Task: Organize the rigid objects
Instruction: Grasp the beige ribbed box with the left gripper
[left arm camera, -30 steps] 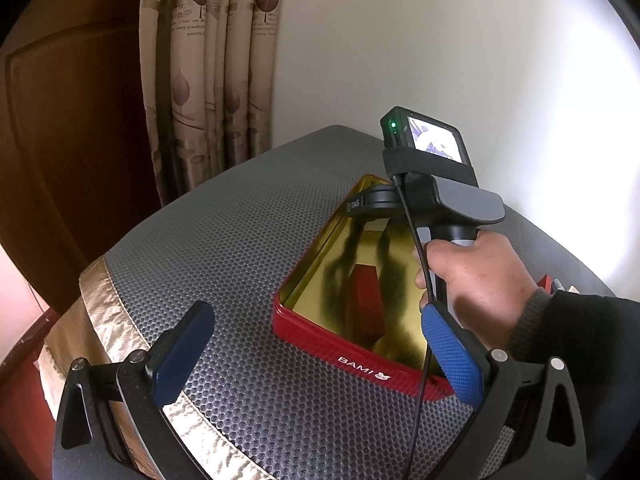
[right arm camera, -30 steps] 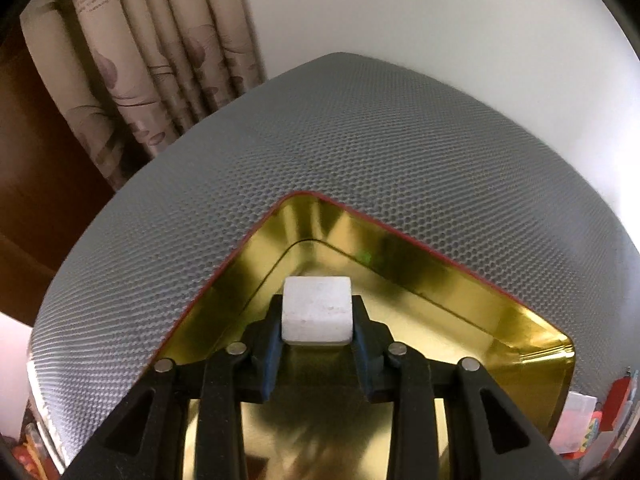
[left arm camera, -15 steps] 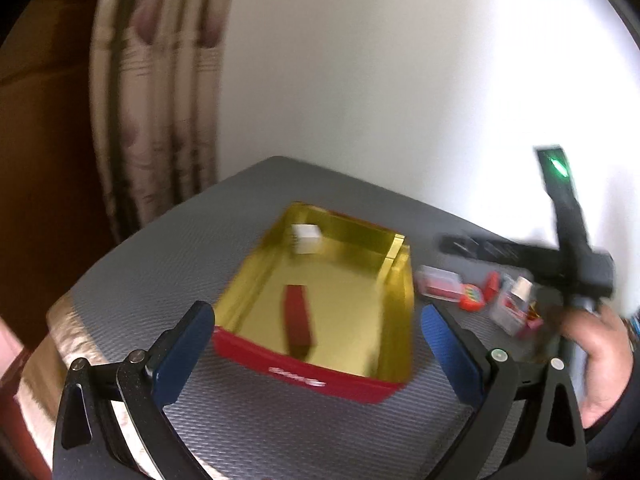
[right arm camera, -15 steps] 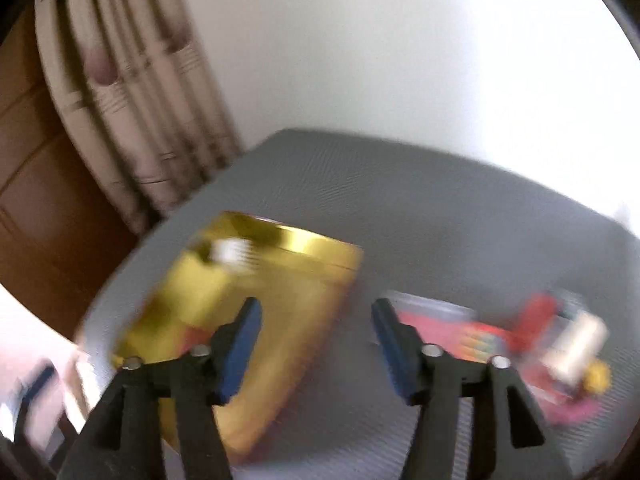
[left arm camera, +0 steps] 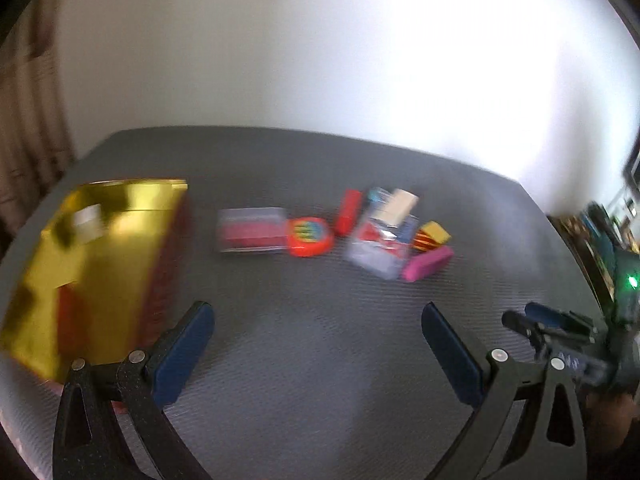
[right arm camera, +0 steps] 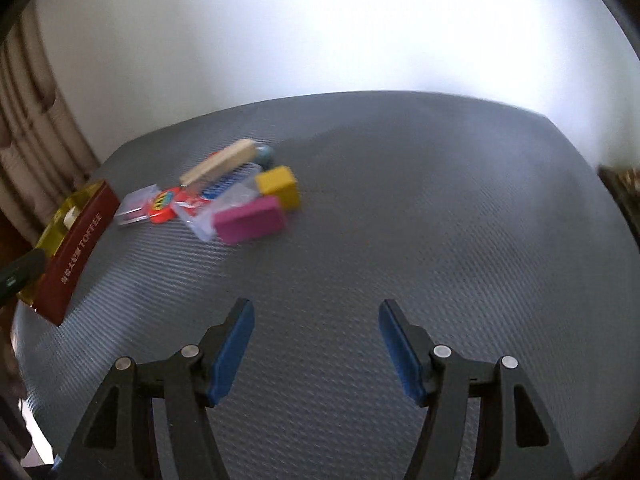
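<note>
Both jaws apart and empty, the right hand-held gripper and left hand-held gripper face the loose pile – pink block nearest – for the gold tin at left

Bare grey bench lies wide ahead of my right tongs and under my left tongs. The cluttered pile and red tin block my left; wall behind.
</note>
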